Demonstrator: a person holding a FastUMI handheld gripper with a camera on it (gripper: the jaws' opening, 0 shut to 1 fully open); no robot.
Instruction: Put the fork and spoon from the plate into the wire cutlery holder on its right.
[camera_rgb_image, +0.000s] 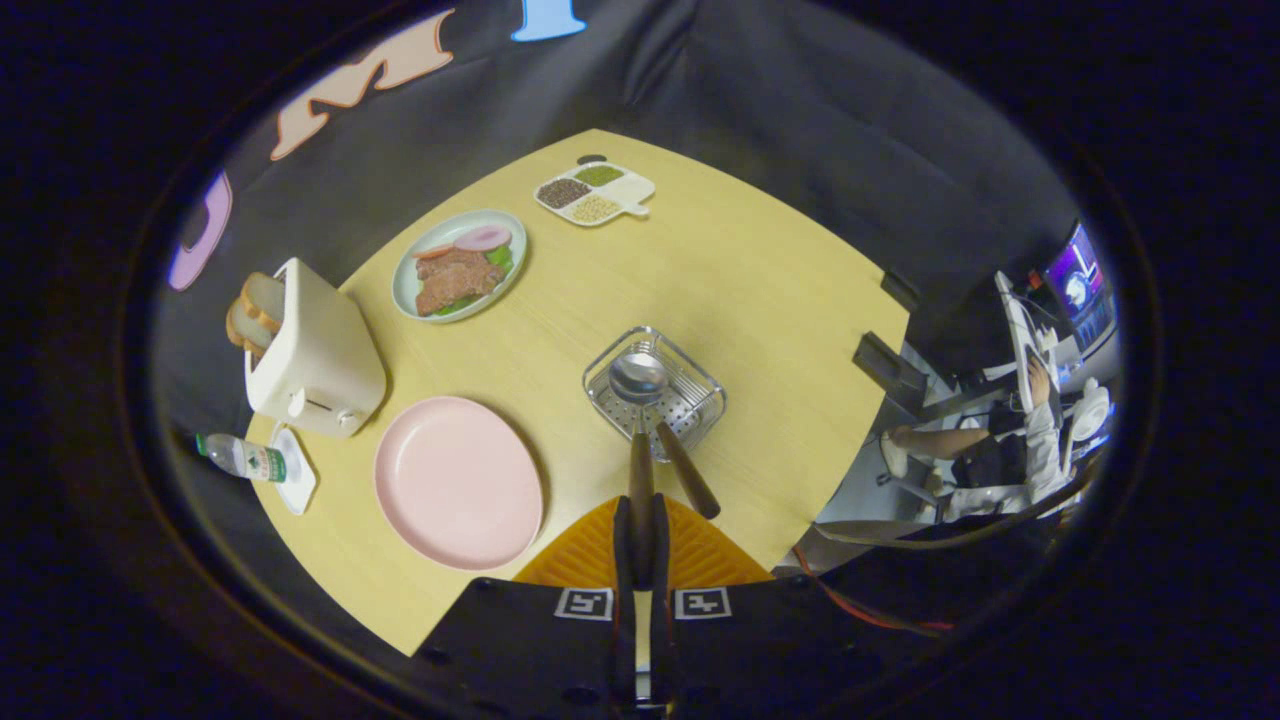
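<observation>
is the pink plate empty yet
Empty: the pink plate shows only bare surface. The gripper holds the spoon by its handle over the wire holder, where a second handle leans.

The table (700, 270) is pale yellow wood. The plate (458, 482) is plain pink; the wire cutlery holder (655, 392) is silver, as is the spoon (638, 378) bowl, on a dark brown handle. The toaster (318, 355) is cream. A pale green dish (408, 285) carries what looks like reddish-brown meat.
</observation>
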